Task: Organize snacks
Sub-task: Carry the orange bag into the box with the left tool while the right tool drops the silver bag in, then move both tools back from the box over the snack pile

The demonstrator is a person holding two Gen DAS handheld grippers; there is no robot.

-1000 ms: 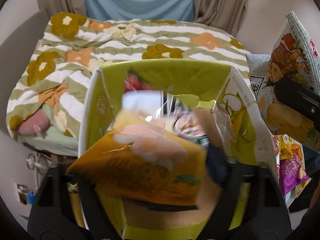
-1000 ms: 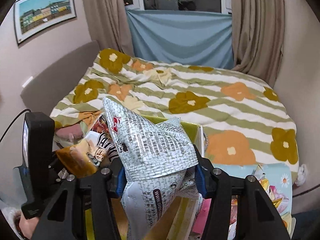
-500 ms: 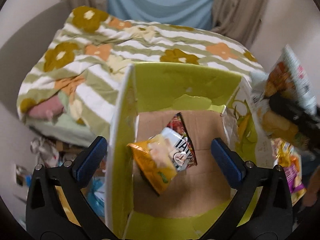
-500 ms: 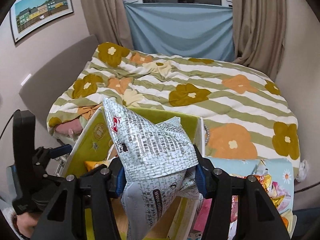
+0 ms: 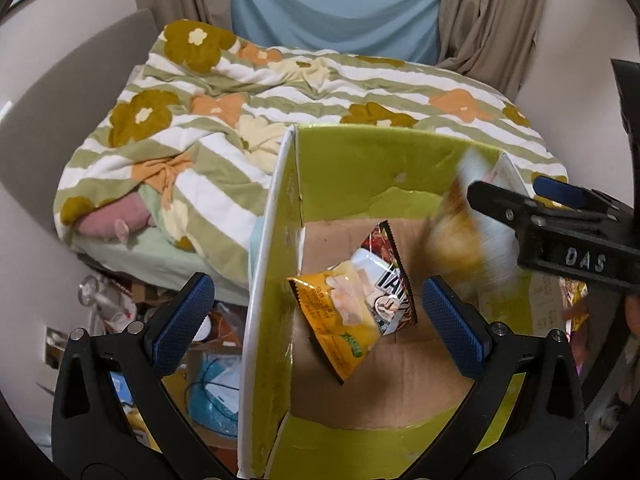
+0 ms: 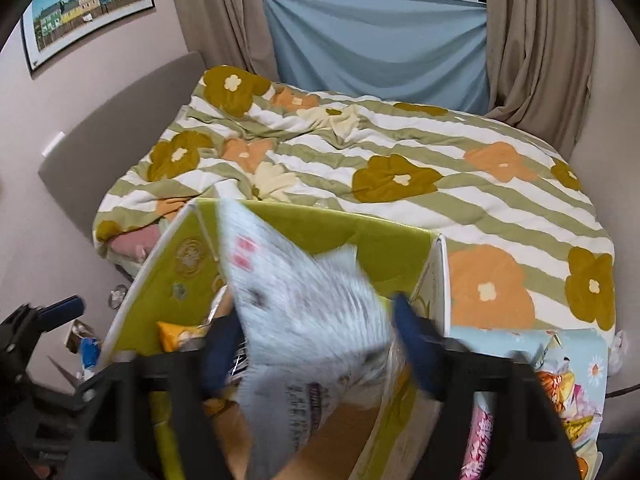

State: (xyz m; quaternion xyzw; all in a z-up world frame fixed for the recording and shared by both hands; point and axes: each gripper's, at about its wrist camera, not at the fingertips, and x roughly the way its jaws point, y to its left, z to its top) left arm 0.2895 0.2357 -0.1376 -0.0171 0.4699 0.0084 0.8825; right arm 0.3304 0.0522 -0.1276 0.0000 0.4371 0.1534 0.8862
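An open carton with green inner walls [image 5: 360, 160] stands at the foot of the bed. On its cardboard floor lie an orange snack bag [image 5: 340, 320] and a white-and-black packet [image 5: 384, 280]. My left gripper [image 5: 316, 292] hovers over the carton's left wall, open and with nothing in it. My right gripper [image 6: 318, 328] is over the carton [image 6: 180, 264], and its jaws are opening. A silver-white chip bag [image 6: 304, 300] sits blurred between them, slipping downward. In the left wrist view the same chip bag [image 5: 460, 240] is a smear under the right gripper's fingers [image 5: 492, 200].
A bed with a striped flower quilt [image 5: 240, 120] fills the far side. Clutter and cables [image 5: 120, 300] lie on the floor left of the carton. More snack packets [image 6: 560, 400] rest on a light blue cloth to the carton's right.
The left gripper let go of the orange bag, which dropped onto the carton floor, and it drew back open. The right gripper sank over the carton and its jaws spread; the chip bag now blurs.
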